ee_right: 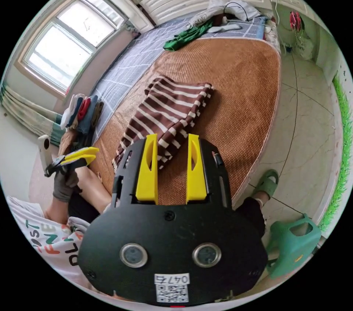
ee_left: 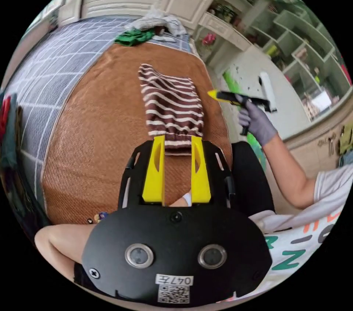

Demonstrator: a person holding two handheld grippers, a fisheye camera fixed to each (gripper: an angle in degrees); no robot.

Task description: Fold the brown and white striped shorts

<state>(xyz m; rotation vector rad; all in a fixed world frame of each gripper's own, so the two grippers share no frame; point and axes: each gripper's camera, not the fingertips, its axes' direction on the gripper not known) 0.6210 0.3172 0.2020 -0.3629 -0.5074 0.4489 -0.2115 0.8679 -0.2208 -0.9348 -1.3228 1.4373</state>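
The brown and white striped shorts (ee_left: 171,105) are seen lying folded on a woven brown mat (ee_left: 99,134) spread over a bed, their gathered waistband at the 6 o'clock end in the left gripper view, just beyond the yellow jaws of the left gripper (ee_left: 177,141). Those jaws are held apart with nothing between them, the mat and the waistband edge showing in the gap. At 3 o'clock in the same view, the right gripper (ee_left: 220,95) is held up off the bed in a gloved hand (ee_left: 255,123); its jaws appear drawn close together, though whether they are fully closed cannot be told.

In the right gripper view, the shorts (ee_right: 165,112) are seen near the centre of the mat (ee_right: 235,97), lying slantwise. The right gripper (ee_right: 173,141) is poised above their near end, jaws spread and empty. At 9 o'clock, the left gripper (ee_right: 82,154) is seen in the other gloved hand (ee_right: 64,184), off the mat's edge.

A green garment (ee_right: 185,36) and pale bedding (ee_right: 228,7) are heaped at the far end of the bed, at 12 o'clock. A checked sheet (ee_right: 128,64) is laid beside the mat. A green watering can (ee_right: 294,244) stands on the floor at 4 o'clock.
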